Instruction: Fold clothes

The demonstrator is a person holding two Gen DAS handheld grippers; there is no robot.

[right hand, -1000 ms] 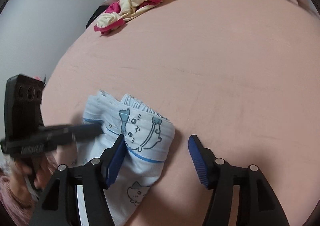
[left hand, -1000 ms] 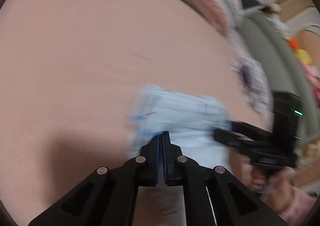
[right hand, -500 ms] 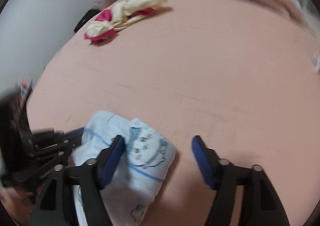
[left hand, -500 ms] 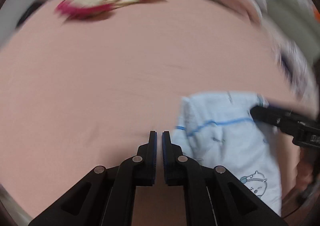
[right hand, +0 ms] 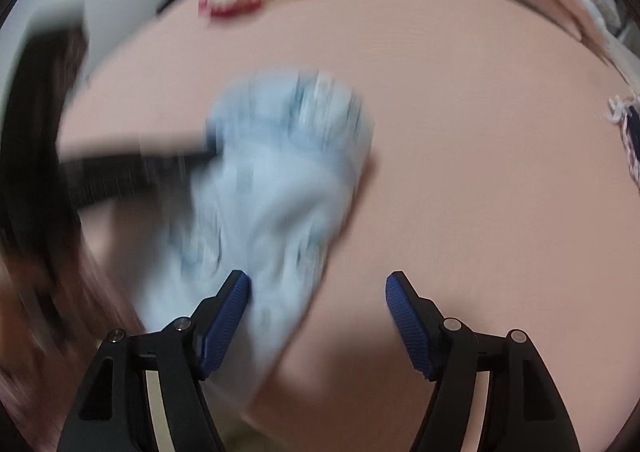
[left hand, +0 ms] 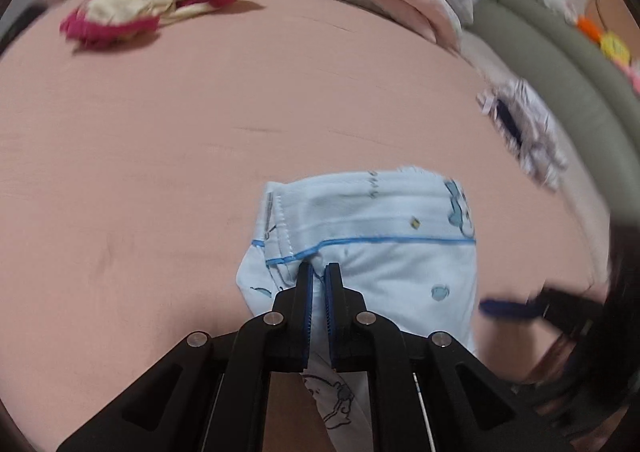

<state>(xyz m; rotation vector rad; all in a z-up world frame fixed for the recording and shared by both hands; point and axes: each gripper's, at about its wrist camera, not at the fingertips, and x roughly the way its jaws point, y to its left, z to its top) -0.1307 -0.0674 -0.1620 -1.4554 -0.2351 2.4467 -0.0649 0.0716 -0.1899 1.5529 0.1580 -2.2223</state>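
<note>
We note left gripper (left hand: 318, 276) clenched on folded blue garment (left hand: 384, 248); right gripper (right hand: 318, 290) released, hovering over pink bedsheet (right hand: 480, 156).

left gripper (left hand: 319, 272): black angular linkage arms, blue ribbed pads, four silver round screws
right gripper (right hand: 318, 294): same black frame, blue ribbed pads, silver screws
sleeve (right hand: 24, 396): pink, blurred
</note>
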